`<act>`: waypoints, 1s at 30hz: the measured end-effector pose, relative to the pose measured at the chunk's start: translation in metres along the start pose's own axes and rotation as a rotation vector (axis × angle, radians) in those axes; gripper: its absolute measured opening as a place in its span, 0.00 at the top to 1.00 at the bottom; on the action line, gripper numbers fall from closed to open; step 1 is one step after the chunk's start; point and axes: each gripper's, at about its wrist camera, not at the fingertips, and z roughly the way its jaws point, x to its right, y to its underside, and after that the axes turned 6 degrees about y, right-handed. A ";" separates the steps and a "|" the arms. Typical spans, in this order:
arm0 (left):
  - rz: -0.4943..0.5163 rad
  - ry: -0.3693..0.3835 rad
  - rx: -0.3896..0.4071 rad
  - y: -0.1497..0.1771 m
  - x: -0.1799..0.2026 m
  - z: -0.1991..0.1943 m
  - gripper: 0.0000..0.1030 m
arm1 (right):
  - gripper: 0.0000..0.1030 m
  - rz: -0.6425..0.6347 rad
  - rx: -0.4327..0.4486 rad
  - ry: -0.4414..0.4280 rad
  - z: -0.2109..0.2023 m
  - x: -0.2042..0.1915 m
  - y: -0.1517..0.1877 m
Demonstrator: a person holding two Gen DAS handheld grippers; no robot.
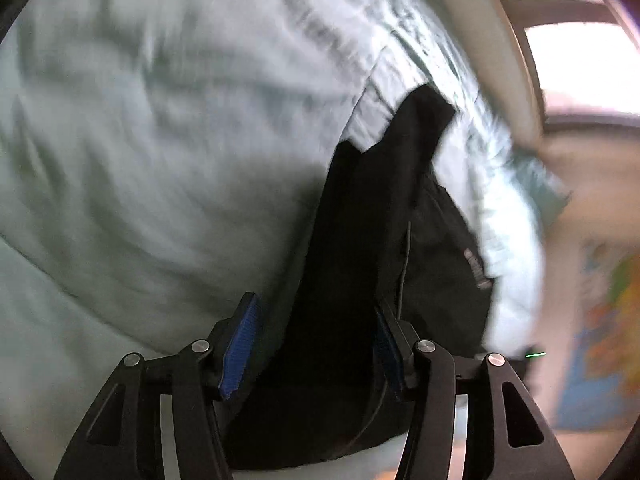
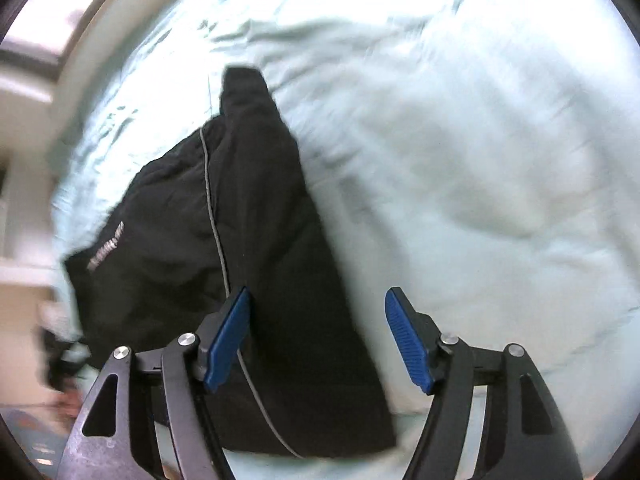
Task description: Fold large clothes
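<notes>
Black garment (image 2: 256, 240) lies lengthwise up the pale bedsheet (image 2: 480, 160).

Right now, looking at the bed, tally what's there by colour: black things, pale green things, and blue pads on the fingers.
Black: 1, the jacket, lying on the bedding
Pale green: 1, the bedding
Blue: 4, the pads on the fingers, 2 per gripper
Total: 6
</notes>
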 end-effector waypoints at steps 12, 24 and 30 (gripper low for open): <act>0.410 -0.179 -0.008 0.055 0.129 0.056 0.45 | 0.23 -0.230 0.023 0.068 0.011 -0.119 0.064; 0.354 -0.278 -0.005 0.069 0.102 0.101 0.43 | 0.16 -0.232 -0.030 0.175 0.071 -0.132 0.075; 0.334 -0.334 0.000 0.078 0.116 0.094 0.43 | 0.11 -0.196 -0.089 0.166 0.073 -0.129 0.063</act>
